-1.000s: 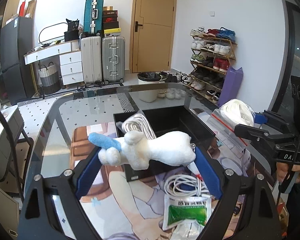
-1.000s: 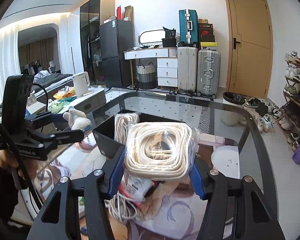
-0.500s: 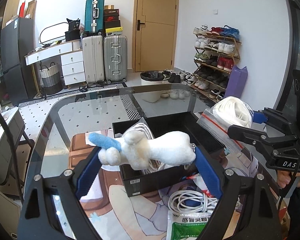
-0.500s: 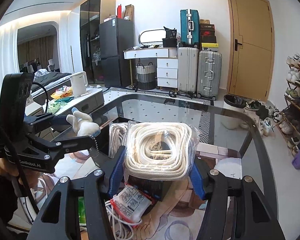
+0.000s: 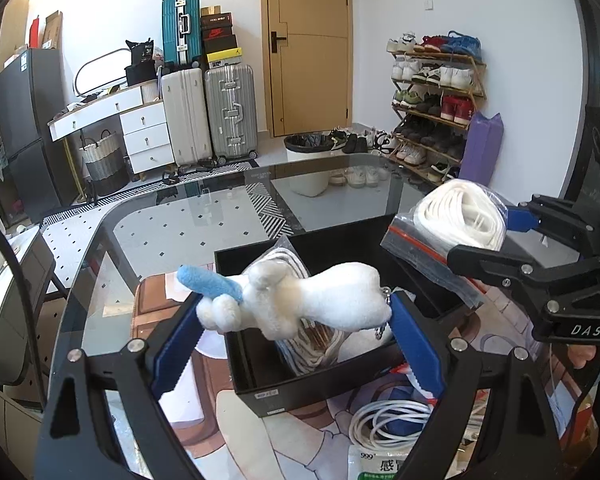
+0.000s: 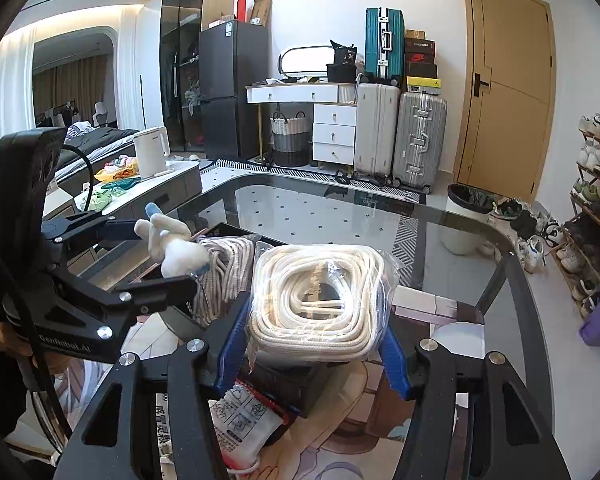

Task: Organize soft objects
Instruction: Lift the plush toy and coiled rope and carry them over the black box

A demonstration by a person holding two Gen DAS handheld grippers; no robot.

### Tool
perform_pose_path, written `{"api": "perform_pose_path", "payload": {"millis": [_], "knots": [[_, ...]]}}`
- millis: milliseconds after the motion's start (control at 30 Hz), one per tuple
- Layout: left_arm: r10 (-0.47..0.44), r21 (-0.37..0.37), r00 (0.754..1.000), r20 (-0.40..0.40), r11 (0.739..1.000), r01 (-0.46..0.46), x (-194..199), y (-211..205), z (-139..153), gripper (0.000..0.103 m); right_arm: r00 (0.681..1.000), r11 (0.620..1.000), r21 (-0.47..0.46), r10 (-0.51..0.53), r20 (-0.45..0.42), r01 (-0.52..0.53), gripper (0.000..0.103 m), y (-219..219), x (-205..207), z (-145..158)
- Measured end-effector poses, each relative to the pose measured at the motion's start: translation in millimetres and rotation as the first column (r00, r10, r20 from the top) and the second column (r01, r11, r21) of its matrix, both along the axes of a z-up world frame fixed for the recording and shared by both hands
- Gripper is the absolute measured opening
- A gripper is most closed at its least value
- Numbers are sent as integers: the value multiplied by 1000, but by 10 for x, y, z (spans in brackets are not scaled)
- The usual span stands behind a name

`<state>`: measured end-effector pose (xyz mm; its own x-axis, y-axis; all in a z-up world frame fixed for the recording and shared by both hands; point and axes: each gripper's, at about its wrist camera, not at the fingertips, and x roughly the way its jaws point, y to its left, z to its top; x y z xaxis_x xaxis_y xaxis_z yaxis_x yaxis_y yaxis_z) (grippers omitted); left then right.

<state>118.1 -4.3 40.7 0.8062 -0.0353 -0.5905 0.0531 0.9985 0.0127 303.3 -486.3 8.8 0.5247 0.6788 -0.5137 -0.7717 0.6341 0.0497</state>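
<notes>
While over black box (image 5: 256, 384), plush toy (image 5: 300, 304) spans left jaws, pads pressing.

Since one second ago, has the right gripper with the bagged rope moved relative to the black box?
Yes. In the right wrist view, the right gripper with the bagged rope has advanced toward the black box, which now lies beneath the bag's front edge.
</notes>
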Motion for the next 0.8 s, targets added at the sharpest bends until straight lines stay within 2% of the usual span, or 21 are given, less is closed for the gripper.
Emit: {"api": "perform_pose_path", "payload": {"millis": [333,533,800], "knots": [[4,26,1000,-18,1000,-4,85,-27,-97,90,999,998,-47,37,24,-36,59,173,114,-49],[9,55,1000,-28,998,-8,134,-31,-150,91,997,992,-113,58,60,-51,59,333,169,-100],[10,45,999,-36,999,-8,172,-39,-138,91,995,985,-157,81,61,-71,59,473,260,-186]]}}
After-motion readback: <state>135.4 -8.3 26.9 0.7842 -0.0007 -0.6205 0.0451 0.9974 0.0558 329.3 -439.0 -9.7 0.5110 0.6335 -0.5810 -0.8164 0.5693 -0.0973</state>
